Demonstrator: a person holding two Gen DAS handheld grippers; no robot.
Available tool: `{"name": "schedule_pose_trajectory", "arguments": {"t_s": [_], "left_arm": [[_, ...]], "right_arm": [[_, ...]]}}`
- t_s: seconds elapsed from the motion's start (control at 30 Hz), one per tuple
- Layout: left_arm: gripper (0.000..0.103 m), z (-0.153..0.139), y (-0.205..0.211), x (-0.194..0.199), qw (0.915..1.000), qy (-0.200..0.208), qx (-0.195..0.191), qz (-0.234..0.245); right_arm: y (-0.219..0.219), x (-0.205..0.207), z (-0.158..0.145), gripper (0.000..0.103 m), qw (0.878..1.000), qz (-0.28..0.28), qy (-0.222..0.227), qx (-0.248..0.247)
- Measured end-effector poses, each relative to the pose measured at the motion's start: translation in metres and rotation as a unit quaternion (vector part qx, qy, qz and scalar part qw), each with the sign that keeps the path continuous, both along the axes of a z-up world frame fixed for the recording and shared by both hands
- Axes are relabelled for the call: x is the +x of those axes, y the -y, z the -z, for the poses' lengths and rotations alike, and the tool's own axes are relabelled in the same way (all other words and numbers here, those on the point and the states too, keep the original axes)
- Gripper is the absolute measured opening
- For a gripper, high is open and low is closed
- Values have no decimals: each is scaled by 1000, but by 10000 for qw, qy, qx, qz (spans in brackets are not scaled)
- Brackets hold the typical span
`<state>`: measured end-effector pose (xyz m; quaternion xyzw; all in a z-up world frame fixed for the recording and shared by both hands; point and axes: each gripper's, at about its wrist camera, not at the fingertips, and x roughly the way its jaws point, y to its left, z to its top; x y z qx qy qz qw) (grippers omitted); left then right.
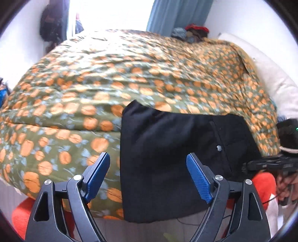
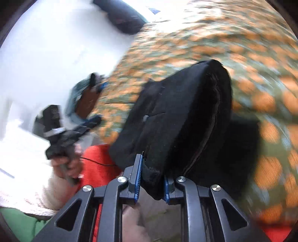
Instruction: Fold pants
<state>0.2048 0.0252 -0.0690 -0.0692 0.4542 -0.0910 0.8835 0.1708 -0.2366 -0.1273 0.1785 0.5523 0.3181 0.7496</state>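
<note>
Black pants (image 1: 173, 160) lie folded on a green bedspread with orange flowers (image 1: 111, 78), hanging over the bed's near edge. My left gripper (image 1: 149, 176) is open and empty, its blue pads (image 1: 199, 176) hovering just in front of the pants' left part. In the right wrist view my right gripper (image 2: 152, 176) is shut on a thick fold of the black pants (image 2: 186, 115) and lifts it off the bedspread (image 2: 242, 55); the view is blurred. The left gripper (image 2: 78, 130) shows there at the left, held in a hand.
A white pillow (image 1: 270, 78) lies at the bed's right end. A pile of clothes (image 1: 191, 32) sits at the far side by a blue curtain (image 1: 177, 14). The person's orange trousers (image 1: 264, 186) are close below the bed edge.
</note>
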Motion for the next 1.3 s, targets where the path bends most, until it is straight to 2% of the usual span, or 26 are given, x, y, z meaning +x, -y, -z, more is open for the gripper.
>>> {"name": "schedule_pose_trajectory", "arguments": {"t_s": [0.1, 0.17, 0.2, 0.23, 0.27, 0.3, 0.37, 0.47, 0.53, 0.57, 0.6, 0.7, 0.77, 0.83, 0.9, 1.0, 1.13, 1.3], "left_arm": [[84, 39, 30, 3, 9975, -461, 424, 318], [75, 68, 47, 7, 9909, -854, 913, 504], [73, 78, 54, 6, 9871, -943, 1184, 513], [73, 79, 55, 4, 9863, -897, 1299, 481], [73, 75, 55, 2, 9876, -850, 1246, 446], [73, 71, 53, 1, 9888, -842, 1154, 434], [74, 62, 51, 3, 9907, -785, 1044, 382], [77, 58, 56, 5, 9889, -694, 1280, 300], [77, 58, 59, 5, 9875, -715, 1375, 285], [77, 58, 59, 5, 9871, -716, 1406, 272], [77, 59, 59, 6, 9868, -709, 1433, 260], [77, 59, 59, 6, 9852, -712, 1542, 239], [77, 56, 59, 5, 9845, -671, 1601, 236], [78, 56, 59, 3, 9845, -657, 1610, 249], [78, 56, 60, 4, 9841, -669, 1626, 262], [78, 56, 63, 4, 9826, -656, 1707, 316], [78, 57, 63, 4, 9816, -651, 1768, 304], [78, 60, 59, 5, 9807, -734, 1795, 241]], "right_arm": [[23, -8, 59, 23, 9935, 515, -576, -831], [34, -12, 75, 33, 9913, 713, -726, -833], [38, -13, 72, 39, 9911, 844, -750, -704], [43, -15, 62, 49, 9907, 970, -678, -676], [47, -17, 48, 52, 9895, 1092, -480, -817], [51, -19, 28, 53, 9872, 1214, -126, -1029], [53, -20, 1, 53, 9836, 1323, 452, -1138], [45, -12, -33, 53, 9827, 1324, 1140, -611], [34, -1, -29, 53, 9848, 1181, 1254, -219], [25, 4, -19, 53, 9857, 1171, 1196, -171], [19, 14, 3, 53, 9877, 1197, 957, -324], [10, 21, 56, 51, 9850, 1101, 316, -1293], [13, 11, 47, 51, 9834, 1228, 537, -1222], [18, 5, 35, 62, 9842, 1284, 594, -1063], [23, 1, 24, 69, 9817, 1303, 723, -1189], [37, -5, 24, 69, 9796, 1366, 667, -1317], [52, -18, 37, 70, 9797, 1593, 363, -1165], [68, -26, 47, 70, 9784, 1770, 227, -1047]]}}
